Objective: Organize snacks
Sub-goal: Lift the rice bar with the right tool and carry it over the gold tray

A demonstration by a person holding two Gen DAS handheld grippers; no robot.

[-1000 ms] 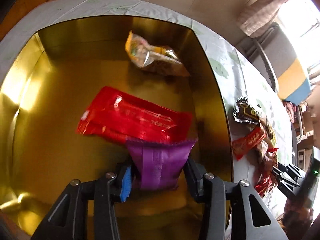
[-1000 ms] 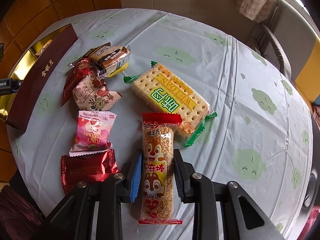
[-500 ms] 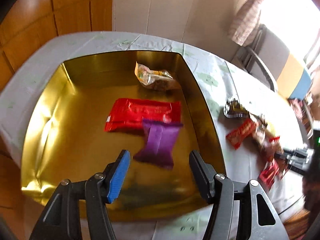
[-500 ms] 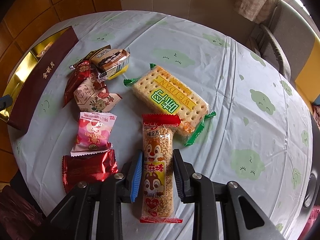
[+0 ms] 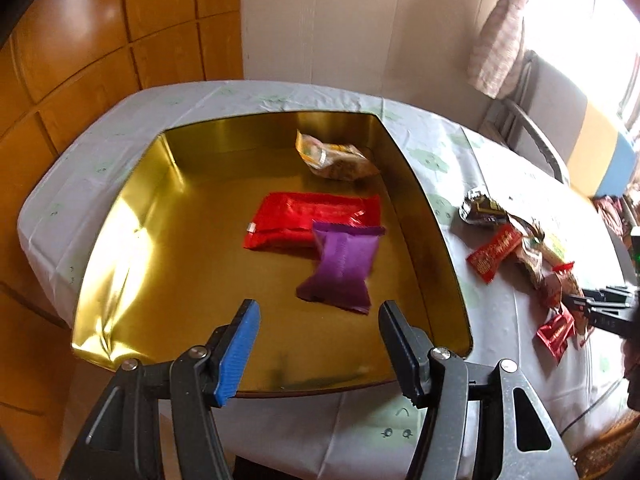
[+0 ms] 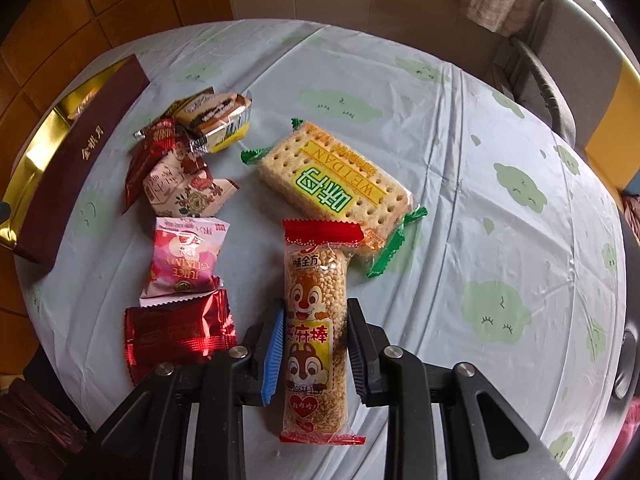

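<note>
Left wrist: left gripper spread wide, empty, above gold tin | purple packet inside, apparently overlapping red packet | right gripper clamps rice bar.

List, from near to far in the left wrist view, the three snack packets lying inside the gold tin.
purple packet → red packet → yellowish clear packet, which lies closest to the gold tin's far wall.
</note>
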